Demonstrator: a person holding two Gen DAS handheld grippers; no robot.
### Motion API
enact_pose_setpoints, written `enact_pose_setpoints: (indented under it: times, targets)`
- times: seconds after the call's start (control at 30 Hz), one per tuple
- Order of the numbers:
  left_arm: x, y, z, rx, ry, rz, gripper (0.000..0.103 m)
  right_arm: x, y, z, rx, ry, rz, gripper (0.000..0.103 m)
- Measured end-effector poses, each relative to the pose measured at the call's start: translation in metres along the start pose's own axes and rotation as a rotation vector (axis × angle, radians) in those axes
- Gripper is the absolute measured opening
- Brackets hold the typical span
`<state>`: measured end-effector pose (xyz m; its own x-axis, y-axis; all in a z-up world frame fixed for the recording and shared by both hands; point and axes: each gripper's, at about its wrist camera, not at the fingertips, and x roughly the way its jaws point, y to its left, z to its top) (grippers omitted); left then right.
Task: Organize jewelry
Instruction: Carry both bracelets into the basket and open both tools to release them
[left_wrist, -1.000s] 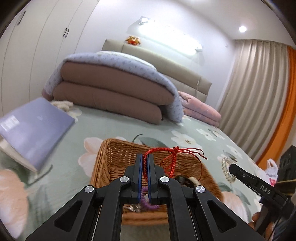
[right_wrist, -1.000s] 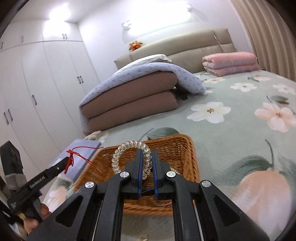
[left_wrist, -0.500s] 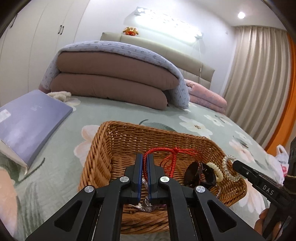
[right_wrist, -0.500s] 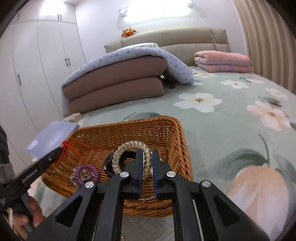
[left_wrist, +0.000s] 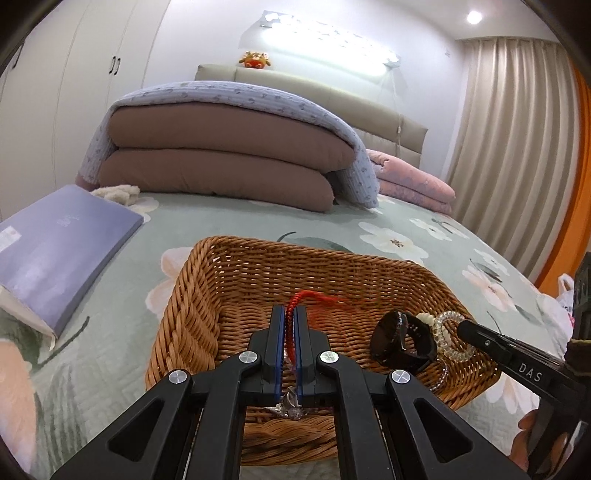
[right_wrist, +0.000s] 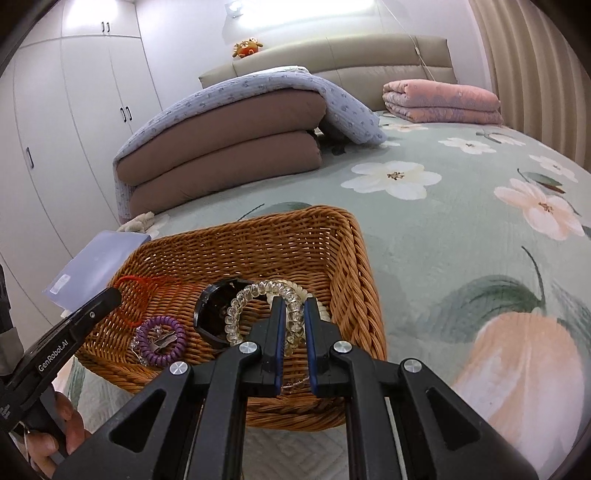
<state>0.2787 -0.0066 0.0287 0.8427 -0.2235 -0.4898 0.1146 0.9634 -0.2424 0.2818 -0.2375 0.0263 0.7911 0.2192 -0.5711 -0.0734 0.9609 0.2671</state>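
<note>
Jewelry sits gathered in the wicker basket (left_wrist: 192, 295) on the floral bedspread (right_wrist: 461, 229), and I have both tools dipped over its near rim. My left gripper (left_wrist: 289, 314) has its jaws nearly together, pinching the red cord bracelet (left_wrist: 317, 300), whose knotted tassel trails toward the basket's far wall. My right gripper (right_wrist: 294, 306) has its jaws a little apart with the clear beaded bracelet (right_wrist: 255, 291) between them; the beads touch the left pad, but I cannot tell whether the right pad still presses on them. That bracelet lies partly against the black watch (right_wrist: 214, 306), which rests on the basket floor near the middle. To the left of the watch, in the right wrist view, I see a purple coil hair tie (right_wrist: 162, 341) with a small silvery piece across it. A cream-coloured bead band (right_wrist: 314, 295) peeks out behind the clear one, toward the basket's right wall.

Beyond the basket, a folded brown and blue quilt (left_wrist: 221, 147) is stacked on the bed, a pink folded blanket (right_wrist: 439, 99) lies near the headboard, and a lavender book (left_wrist: 55, 243) rests well to the left of the basket.
</note>
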Motion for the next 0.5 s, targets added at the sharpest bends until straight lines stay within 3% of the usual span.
enact_pose_setpoints:
  times: [0.07,0.13,0.2,0.5]
  targets:
    - [0.000,0.004,0.000,-0.031,0.006,-0.017,0.012,-0.002,-0.002,0.001,0.012,-0.005,0.014,0.013]
    - [-0.003,0.008,0.001,-0.051,0.000,-0.036,0.038,-0.005,-0.004,0.002,0.022,-0.016,0.026,0.014]
    - [-0.008,0.010,0.001,-0.058,-0.026,-0.039,0.052,-0.007,-0.005,0.002,0.025,-0.025,0.023,0.028]
    - [-0.015,0.004,0.001,-0.027,-0.056,-0.047,0.052,-0.022,0.001,0.005,0.009,-0.088,0.043,0.031]
